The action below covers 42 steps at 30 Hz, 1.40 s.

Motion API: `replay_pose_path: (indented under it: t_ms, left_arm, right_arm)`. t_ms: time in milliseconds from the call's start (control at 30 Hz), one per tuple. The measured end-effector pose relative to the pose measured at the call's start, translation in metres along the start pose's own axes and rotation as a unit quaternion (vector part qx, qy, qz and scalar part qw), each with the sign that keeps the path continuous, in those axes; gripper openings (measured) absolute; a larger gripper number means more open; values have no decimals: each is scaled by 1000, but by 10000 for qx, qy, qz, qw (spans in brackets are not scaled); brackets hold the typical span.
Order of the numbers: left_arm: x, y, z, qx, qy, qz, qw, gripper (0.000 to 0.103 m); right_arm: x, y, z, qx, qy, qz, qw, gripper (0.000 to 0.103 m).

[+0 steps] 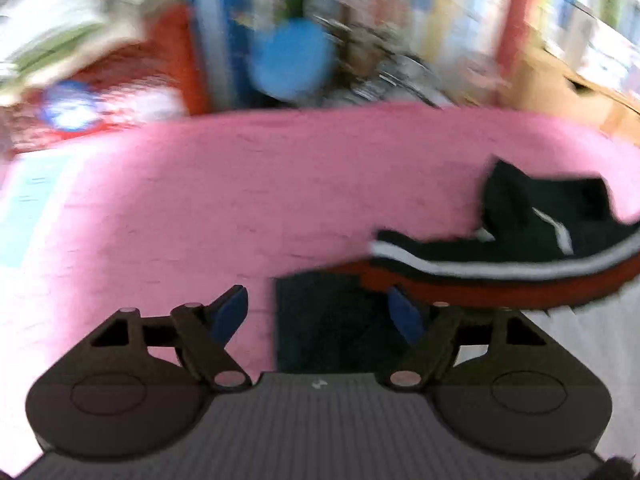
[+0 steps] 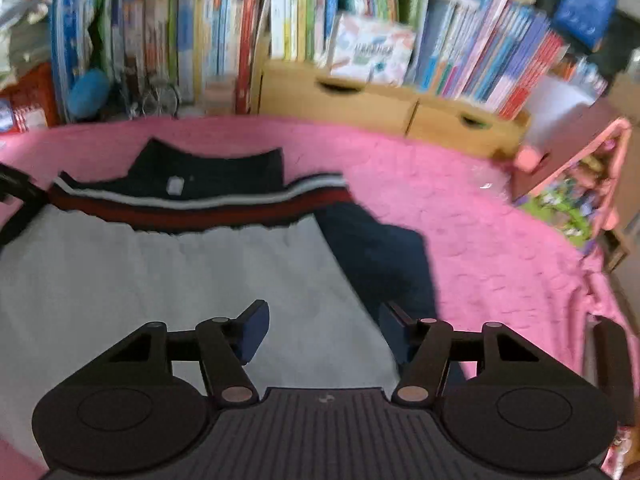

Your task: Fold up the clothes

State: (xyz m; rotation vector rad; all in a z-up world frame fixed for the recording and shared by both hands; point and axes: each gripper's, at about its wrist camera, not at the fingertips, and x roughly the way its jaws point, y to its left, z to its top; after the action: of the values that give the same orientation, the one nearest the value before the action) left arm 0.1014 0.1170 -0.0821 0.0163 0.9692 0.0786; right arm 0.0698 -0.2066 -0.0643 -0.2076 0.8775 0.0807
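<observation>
While both views showed the shirt spread flat, these notes were taken.
Shirt [image 2: 160, 272]: lay face up on the pink blanket [image 2: 480, 220], collar [image 2: 208, 176] toward the bookshelf [image 2: 360, 20], both navy sleeves [image 2: 376, 256] out to the sides.
Left tongs [image 1: 320, 316]: spread wide, empty, over the left sleeve [image 1: 320, 320]; view blurred.
Right tongs [image 2: 324, 330]: spread wide, empty, over the white body's right edge.
Stage: flat cloth fitted either a laid-out or an opened garment.
Technique: any pinch probably wanted one layer at a seam, both sides lifted evenly.
</observation>
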Motion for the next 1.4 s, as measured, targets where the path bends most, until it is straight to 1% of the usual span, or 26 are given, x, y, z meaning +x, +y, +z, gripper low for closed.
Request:
replay_pose_path:
  t_ms: [33, 100, 133, 167, 233, 300, 367, 467, 500, 533, 567, 600, 633, 667, 733, 767, 800, 833, 867, 967, 1033, 1067, 1133, 1200, 1267, 1400]
  left_arm:
    - [-15, -4, -1, -1, -191, -23, 9998, 63]
    - [-45, -20, -6, 232, -556, -709, 9957, 63]
    - [-59, -30, -10, 385, -717, -1046, 9912, 65]
    - [-67, -47, -16, 729, -743, -1336, 9855, 66]
    - [-70, -81, -35, 1398, -461, -1731, 9738, 66]
    - [-73, -114, -54, 2057, -175, -2114, 9554, 65]
    - [-73, -140, -75, 2536, 227, -2453, 9354, 58]
    - [-72, -160, -102, 2917, 618, -2630, 9176, 58]
    - [-73, -164, -109, 3048, 611, -2550, 9156, 58]
    - [-73, -169, -114, 3166, 601, -2464, 9140, 59]
    - [-69, -171, -113, 3194, 588, -2362, 9158, 59]
    - [-65, -170, -106, 3079, 614, -2315, 9208, 59]
    - [-61, -168, -99, 2949, 642, -2278, 9258, 56]
    - [-54, -167, -87, 2761, 673, -2278, 9313, 56]
    - [-43, -164, -70, 2588, 677, -2157, 9391, 54]
    - [-36, -165, -64, 2582, 709, -2059, 9412, 51]
    - [-31, -166, -61, 2604, 740, -1990, 9419, 50]
    - [-26, -167, -57, 2621, 766, -1923, 9426, 50]
    - [-20, -166, -51, 2610, 762, -1871, 9440, 50]
    - [-2, -165, -29, 2384, 681, -1744, 9530, 48]
    - [9, -163, -11, 2100, 766, -1849, 9570, 47]
    - [12, -165, -3, 2063, 709, -1829, 9586, 45]
    - [15, -175, 8, 2303, 352, -1447, 9617, 47]
    - [19, -176, 24, 2095, 279, -1185, 9702, 45]
    - [9, -171, 37, 1877, 137, -1155, 9753, 44]
    - [-36, -163, 20, 2109, 21, -1678, 9630, 44]
  right_arm:
    - [10, -5, 0, 241, 231, -29, 9994, 60]
    - [7, -31, -12, 955, 337, -9, 9949, 60]
    - [6, -43, -17, 1311, 390, 1, 9906, 64]
    - [-2, -54, -30, 1546, 403, 8, 9872, 66]
    - [-17, -77, -54, 1824, 560, -137, 9815, 72]
    - [-30, -93, -82, 2053, 813, -139, 9752, 72]
    - [-38, -109, -105, 2360, 1024, -103, 9663, 72]
    - [-45, -127, -130, 2921, 1197, -27, 9489, 72]
    - [-45, -129, -134, 3074, 1225, -53, 9437, 71]
    - [-51, -118, -130, 2773, 1096, -37, 9545, 66]
    - [-56, -106, -126, 2469, 965, -20, 9642, 64]
    - [-62, -95, -122, 2159, 832, -2, 9729, 63]
    - [-69, -72, -113, 1488, 599, 221, 9868, 63]
    - [-74, -49, -106, 860, 406, 436, 9945, 63]
    - [-75, -3, -98, -69, 106, 903, 9958, 54]
    - [-67, 12, -96, -175, 167, 1091, 9937, 49]
    - [-58, 28, -94, -280, 230, 1278, 9911, 36]
    - [-47, 37, -94, -268, 406, 1404, 9889, 21]
    - [-37, 47, -94, -257, 581, 1528, 9862, 15]
    - [-31, 58, -100, -335, 478, 1365, 9889, 13]
    - [-33, 59, -104, -426, 409, 1346, 9891, 13]
    - [-33, 60, -106, -487, 367, 1333, 9892, 13]
    - [-34, 61, -108, -509, 315, 1314, 9895, 13]
    - [-34, 61, -110, -489, 308, 1318, 9896, 13]
    - [-34, 61, -112, -467, 301, 1323, 9896, 13]
    - [-32, 53, -112, -304, 367, 1496, 9876, 14]
